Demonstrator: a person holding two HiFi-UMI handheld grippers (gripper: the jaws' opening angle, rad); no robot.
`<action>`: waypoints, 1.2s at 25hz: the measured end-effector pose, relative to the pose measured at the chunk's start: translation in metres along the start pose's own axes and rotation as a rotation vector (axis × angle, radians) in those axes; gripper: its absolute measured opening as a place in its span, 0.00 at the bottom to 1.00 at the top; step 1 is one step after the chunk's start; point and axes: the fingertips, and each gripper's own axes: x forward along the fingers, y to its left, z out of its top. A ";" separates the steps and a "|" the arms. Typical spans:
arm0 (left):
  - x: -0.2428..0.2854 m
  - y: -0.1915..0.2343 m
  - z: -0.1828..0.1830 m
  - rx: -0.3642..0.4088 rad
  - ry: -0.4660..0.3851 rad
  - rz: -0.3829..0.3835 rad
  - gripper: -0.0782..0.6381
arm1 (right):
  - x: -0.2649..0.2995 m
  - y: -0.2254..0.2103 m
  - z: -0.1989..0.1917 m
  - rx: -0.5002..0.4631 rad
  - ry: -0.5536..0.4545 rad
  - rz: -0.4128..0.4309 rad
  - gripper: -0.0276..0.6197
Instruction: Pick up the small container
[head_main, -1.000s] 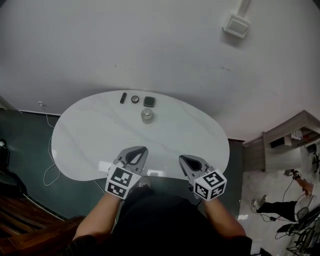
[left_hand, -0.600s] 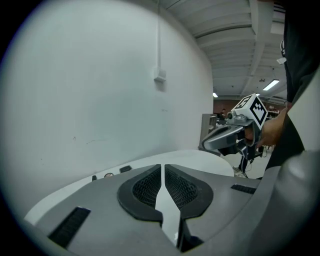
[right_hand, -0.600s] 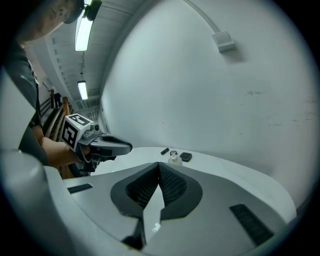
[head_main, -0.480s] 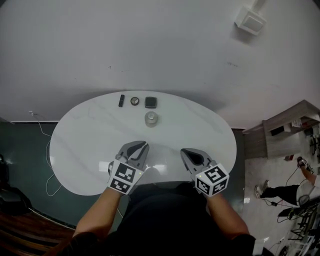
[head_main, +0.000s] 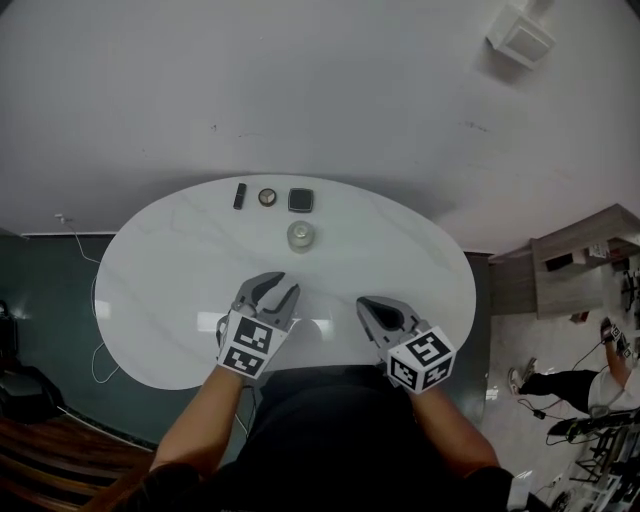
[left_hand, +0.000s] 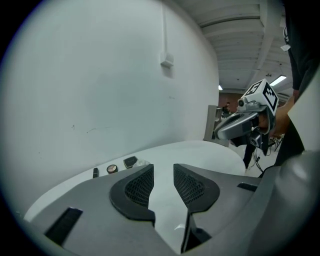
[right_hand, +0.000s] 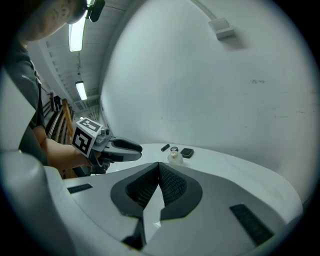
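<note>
The small container (head_main: 300, 235), a clear jar with a pale lid, stands on the white oval table (head_main: 160, 270) toward its far side. It shows in the right gripper view (right_hand: 175, 158), and its edge peeks past a jaw in the left gripper view (left_hand: 143, 163). My left gripper (head_main: 278, 289) hovers over the near part of the table, well short of the jar. Its jaws are opening and nothing is between them (left_hand: 163, 172). My right gripper (head_main: 368, 308) hangs beside it near the table's front edge, shut and empty (right_hand: 159, 166).
Behind the jar, along the far edge, lie a black stick (head_main: 239, 196), a round compact (head_main: 267, 197) and a black square case (head_main: 300, 200). A white wall rises behind the table. A cable trails on the dark floor at the left (head_main: 100, 350). Wooden shelving stands at the right (head_main: 580, 260).
The left gripper's jaws have parted from shut to a visible gap. Both grippers have moved a little forward over the table. The jar has not moved.
</note>
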 end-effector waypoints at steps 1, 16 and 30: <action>0.006 0.002 -0.004 -0.004 0.015 0.004 0.30 | 0.002 -0.002 0.002 -0.004 0.001 0.010 0.04; 0.123 0.066 -0.060 0.015 0.148 0.056 0.52 | -0.010 -0.042 -0.019 0.021 0.092 0.007 0.04; 0.185 0.071 -0.061 0.064 0.141 -0.017 0.58 | -0.020 -0.068 -0.033 0.065 0.124 -0.045 0.03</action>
